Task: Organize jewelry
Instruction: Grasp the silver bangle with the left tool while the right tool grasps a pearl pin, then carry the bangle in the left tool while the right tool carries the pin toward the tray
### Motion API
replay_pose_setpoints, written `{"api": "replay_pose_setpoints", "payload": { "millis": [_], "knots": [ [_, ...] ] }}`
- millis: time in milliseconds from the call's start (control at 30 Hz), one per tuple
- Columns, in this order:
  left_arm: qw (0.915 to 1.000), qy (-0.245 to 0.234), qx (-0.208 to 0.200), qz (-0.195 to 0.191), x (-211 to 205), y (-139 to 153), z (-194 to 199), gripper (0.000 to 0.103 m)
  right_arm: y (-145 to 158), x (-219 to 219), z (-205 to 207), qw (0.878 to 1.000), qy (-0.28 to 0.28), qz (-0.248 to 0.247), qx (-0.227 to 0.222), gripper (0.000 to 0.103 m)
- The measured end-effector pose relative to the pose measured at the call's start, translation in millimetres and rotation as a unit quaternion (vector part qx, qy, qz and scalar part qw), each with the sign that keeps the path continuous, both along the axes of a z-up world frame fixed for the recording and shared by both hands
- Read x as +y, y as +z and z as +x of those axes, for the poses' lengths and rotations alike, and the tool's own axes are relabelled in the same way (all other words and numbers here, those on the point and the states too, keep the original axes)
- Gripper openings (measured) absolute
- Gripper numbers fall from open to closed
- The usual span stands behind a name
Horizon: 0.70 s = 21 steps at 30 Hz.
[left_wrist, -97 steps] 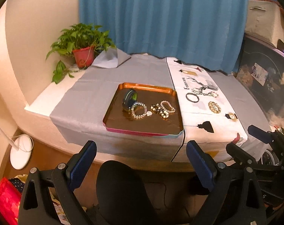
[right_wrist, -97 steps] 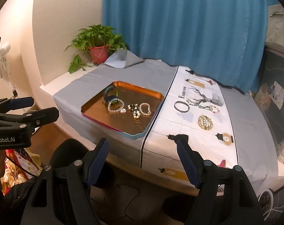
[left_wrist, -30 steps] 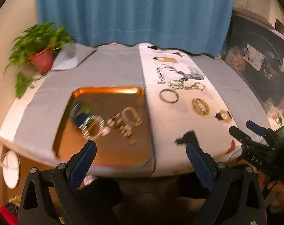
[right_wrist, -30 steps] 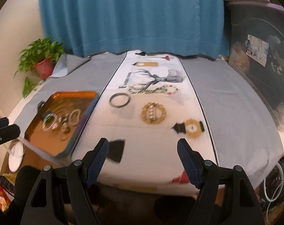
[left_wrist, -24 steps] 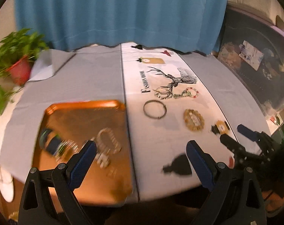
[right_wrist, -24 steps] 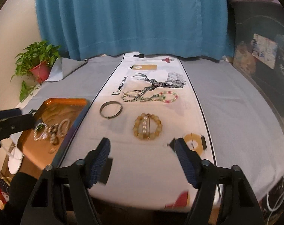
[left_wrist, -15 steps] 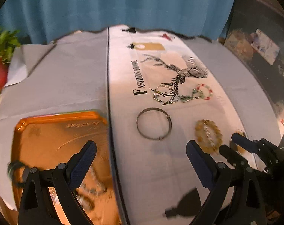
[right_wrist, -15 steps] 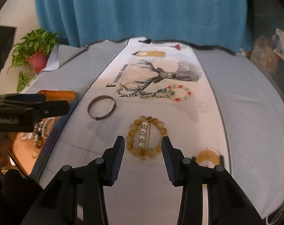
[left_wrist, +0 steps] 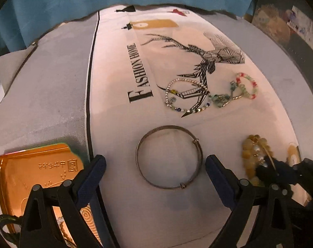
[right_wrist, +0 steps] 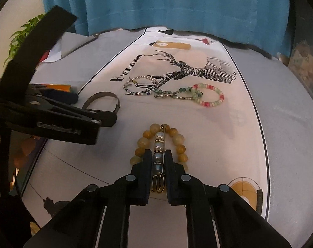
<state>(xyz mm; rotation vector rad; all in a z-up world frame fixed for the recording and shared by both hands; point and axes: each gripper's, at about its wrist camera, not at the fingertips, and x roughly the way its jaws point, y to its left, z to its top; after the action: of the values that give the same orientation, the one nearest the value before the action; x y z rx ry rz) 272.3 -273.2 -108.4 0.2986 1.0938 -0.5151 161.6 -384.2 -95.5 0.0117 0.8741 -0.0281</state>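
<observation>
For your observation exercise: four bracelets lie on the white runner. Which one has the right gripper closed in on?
The yellow bead bracelet with the pearl pin. The right gripper pinches that pin; the metal bangle and both thin beaded bracelets lie untouched.

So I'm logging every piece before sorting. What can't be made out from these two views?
- Tray contents: left wrist view, cut off by the frame edge and hidden behind the left gripper.
- Bangle: right wrist view, near half behind the left gripper body.
- Pearl pin: right wrist view, lower end between the right gripper fingers; contact unclear.
- Yellow bracelet: left wrist view, near part behind the right gripper.
</observation>
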Motion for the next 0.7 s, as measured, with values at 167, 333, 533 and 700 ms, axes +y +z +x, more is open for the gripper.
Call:
{"api": "replay_pose_setpoints", "payload": {
  "millis": [167, 333, 533, 700],
  "knots": [
    [0.9999, 0.001, -0.010, -0.007, 1, 1, 0, 0.088, -1, 3, -1, 1.000, 0.003, -0.013, -0.002, 0.012],
    [0.9995, 0.005, 0.005, -0.030, 8, 10, 1, 0.059, 9, -1, -3, 1.000, -0.016, 0.001, -0.005, 0.012],
    [0.9977, 0.019, -0.003, -0.065, 26, 40, -17, 0.059, 45, -3, -20, 0.999, -0.025, 0.003, -0.041, 0.012],
    [0.9950, 0.011, -0.041, -0.090, 49, 86, -57, 0.059, 73, 0, -51, 0.998, -0.034, -0.007, -0.057, 0.012]
  ]
}}
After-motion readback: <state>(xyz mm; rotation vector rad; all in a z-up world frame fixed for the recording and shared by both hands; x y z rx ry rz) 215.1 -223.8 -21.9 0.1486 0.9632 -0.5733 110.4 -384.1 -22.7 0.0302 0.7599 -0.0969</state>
